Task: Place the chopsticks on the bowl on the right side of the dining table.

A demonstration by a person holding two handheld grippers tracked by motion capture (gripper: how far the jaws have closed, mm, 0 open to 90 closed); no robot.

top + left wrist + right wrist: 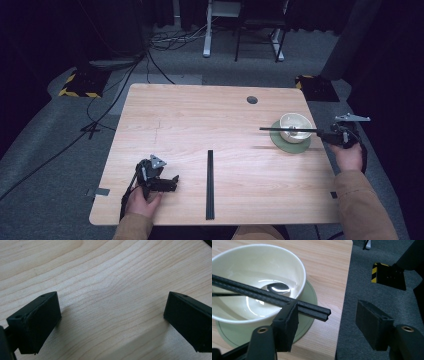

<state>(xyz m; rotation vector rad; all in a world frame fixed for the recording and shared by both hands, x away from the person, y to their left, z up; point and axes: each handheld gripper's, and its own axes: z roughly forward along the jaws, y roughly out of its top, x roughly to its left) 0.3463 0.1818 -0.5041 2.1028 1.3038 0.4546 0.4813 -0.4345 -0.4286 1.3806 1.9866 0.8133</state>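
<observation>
- Landmark: cream ceramic bowl (295, 125) on a round pale-green saucer (290, 144), near the table's right edge.
- Light wooden table (200, 120) carries the bowl; a round dark cable hole (252, 99) sits behind the bowl, toward the far edge.
- Long black ridged strip (287, 130) lies level across the bowl's rim, one end sticking out left of the bowl over bare wood, the other end just past the bowl's right side.
- In the right gripper view the strip (269, 298) rests on the bowl's (294, 260) rim, with its cut end over the saucer (310, 297); a metal spoon (275, 287) lies inside the bowl, under the strip.
- Right gripper (336, 135) just right of the bowl, beyond the table's edge, held in the person's right hand (347, 155).
- Right gripper (329, 325) jaws spread wide; one jaw sits in front of the strip near its cut end, the other well clear over grey floor. Cannot tell if that near jaw touches the strip; nothing is pinched.
- Second black strip (210, 185) lies flat on the table, well left of the bowl and nearer the person, pointing away from the front edge.
- Left gripper (167, 184) far left of the bowl, low on the table near the front, in the left hand (142, 202).
- Left gripper (110, 322) jaws wide apart, bare wood between them, holding nothing.
- Yellow-black striped floor plate (378, 271) beyond the bowl's table edge.
</observation>
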